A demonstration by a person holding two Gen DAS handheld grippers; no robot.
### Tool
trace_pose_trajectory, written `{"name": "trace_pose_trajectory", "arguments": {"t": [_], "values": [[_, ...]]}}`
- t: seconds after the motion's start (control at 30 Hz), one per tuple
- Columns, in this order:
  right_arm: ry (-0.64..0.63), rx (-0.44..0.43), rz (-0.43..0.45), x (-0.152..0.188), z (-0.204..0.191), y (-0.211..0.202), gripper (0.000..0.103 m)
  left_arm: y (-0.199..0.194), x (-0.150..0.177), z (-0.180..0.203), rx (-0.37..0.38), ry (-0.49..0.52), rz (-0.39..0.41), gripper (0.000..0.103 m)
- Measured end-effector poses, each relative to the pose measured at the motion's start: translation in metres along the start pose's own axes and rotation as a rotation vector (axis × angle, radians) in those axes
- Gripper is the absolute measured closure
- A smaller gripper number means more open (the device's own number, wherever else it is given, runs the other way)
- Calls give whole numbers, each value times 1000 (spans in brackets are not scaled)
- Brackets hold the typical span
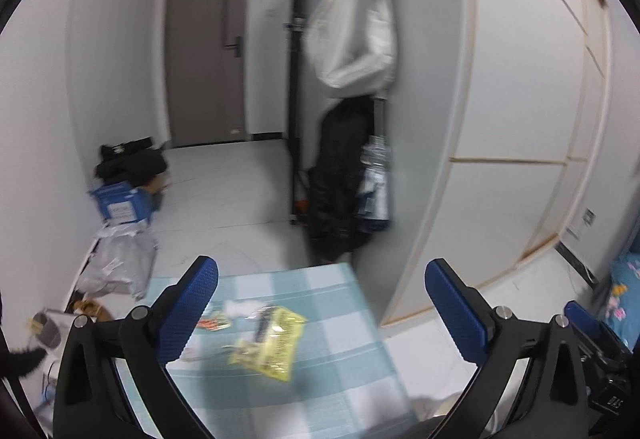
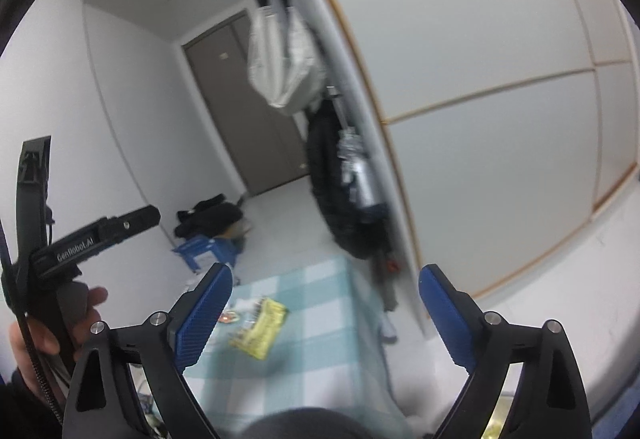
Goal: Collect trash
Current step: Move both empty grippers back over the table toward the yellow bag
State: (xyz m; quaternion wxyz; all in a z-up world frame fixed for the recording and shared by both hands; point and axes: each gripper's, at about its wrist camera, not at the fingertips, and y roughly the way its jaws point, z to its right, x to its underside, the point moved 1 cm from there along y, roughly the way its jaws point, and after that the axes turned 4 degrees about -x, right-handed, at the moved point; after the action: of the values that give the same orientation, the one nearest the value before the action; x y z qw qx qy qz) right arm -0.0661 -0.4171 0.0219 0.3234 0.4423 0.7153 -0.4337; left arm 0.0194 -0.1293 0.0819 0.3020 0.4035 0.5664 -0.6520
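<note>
A yellow snack wrapper (image 1: pixel 272 347) (image 2: pixel 260 327) lies on a table with a pale blue checked cloth (image 1: pixel 344 371) (image 2: pixel 320 323). Beside it are a small red-orange wrapper (image 1: pixel 214 321) (image 2: pixel 230 317) and a white crumpled scrap (image 1: pixel 240 307). My left gripper (image 1: pixel 322 271) hangs above the table, open, its blue pads wide apart with nothing between them. My right gripper (image 2: pixel 326 279) is also open and empty, above the near part of the table. In the right wrist view a hand (image 2: pixel 80 307) holds the left gripper's black body (image 2: pixel 100 235) at the left.
On the floor to the left are a blue box (image 1: pixel 122 203) under dark clothes (image 1: pixel 132 163) and grey plastic mail bags (image 1: pixel 120 263). A white wardrobe (image 1: pixel 512 111) stands right of the table, with bags (image 1: pixel 352 39) hanging at its end. A brown door (image 1: pixel 208 51) is at the back.
</note>
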Motion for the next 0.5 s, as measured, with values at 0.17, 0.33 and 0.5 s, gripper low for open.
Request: {"name": "trace_pose_trajectory", "arguments": {"t": [0.17,0.33,0.5], "values": [[-68,-47,-30,1,-41,31,4,1,6,-36,-94,-42,30,1],[-111,-85,-84,12,-70,65,4,14,17,-76,-133,-113,2,1],[-156,-107,-125,20,-96,98,4,37,28,-99,-162,-111,-37,1]]}}
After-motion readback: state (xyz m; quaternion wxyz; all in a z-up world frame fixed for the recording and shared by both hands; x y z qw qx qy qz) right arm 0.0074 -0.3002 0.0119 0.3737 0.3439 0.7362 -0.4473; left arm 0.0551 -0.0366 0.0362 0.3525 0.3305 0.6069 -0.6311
